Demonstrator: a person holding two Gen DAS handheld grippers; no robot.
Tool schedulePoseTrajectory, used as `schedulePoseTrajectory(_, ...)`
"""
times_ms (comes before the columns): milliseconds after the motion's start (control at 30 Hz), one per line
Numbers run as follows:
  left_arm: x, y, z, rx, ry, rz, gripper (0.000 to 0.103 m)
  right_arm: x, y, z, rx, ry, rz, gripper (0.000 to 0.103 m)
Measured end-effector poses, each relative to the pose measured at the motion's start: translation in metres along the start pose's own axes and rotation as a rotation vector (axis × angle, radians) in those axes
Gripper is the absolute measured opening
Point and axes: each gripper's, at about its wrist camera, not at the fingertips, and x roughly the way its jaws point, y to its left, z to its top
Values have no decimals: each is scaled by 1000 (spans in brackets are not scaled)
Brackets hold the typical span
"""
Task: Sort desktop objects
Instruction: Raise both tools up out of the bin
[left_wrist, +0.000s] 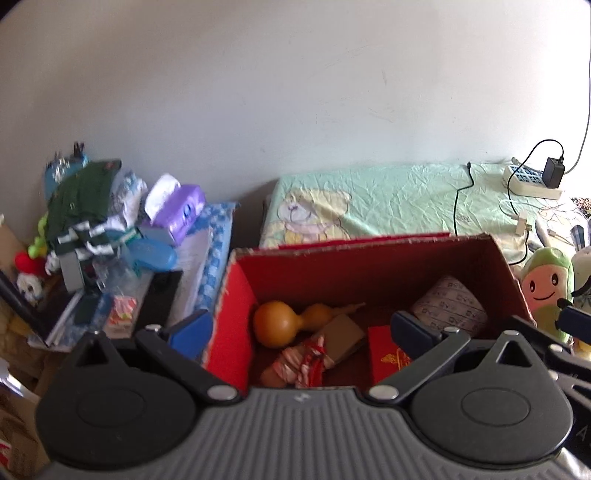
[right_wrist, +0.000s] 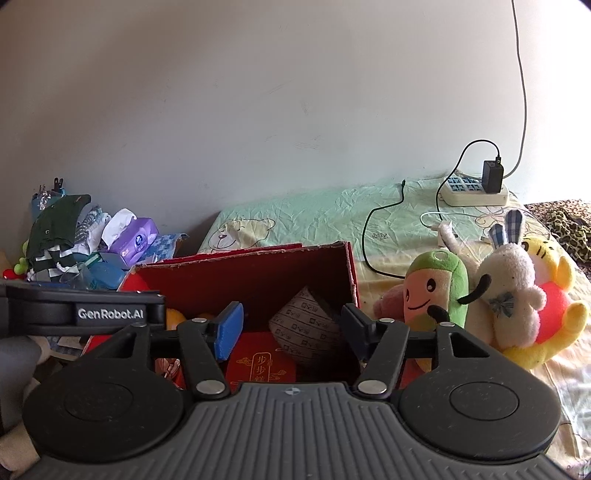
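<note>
1. Both grippers wide apart, holding nothing: left gripper; right gripper.
2. Lower centre: red box already holding gourd, red packet, patterned roll.
3. Probably between picks; next, reach right for plush toys.
4. Box wall and black cable obstructing.

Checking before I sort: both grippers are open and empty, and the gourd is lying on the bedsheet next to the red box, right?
Not quite. The left wrist view shows the gourd lying inside the red box, not on the bedsheet. The left gripper and right gripper are open and empty.
</note>
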Motion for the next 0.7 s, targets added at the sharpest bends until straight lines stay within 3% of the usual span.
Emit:
schedulePoseTrajectory(167, -17, 8, 11, 55, -42, 37, 103, -6, -1, 1, 22, 2, -8, 63)
schedulePoseTrajectory(533, 6, 8, -23, -52, 144, -28, 103, 0, 2, -11, 4, 55, -66, 67)
schedulePoseTrajectory(700, 13, 4, -33, -57, 173, -35, 103, 1, 5, -12, -6, 66, -69, 69)
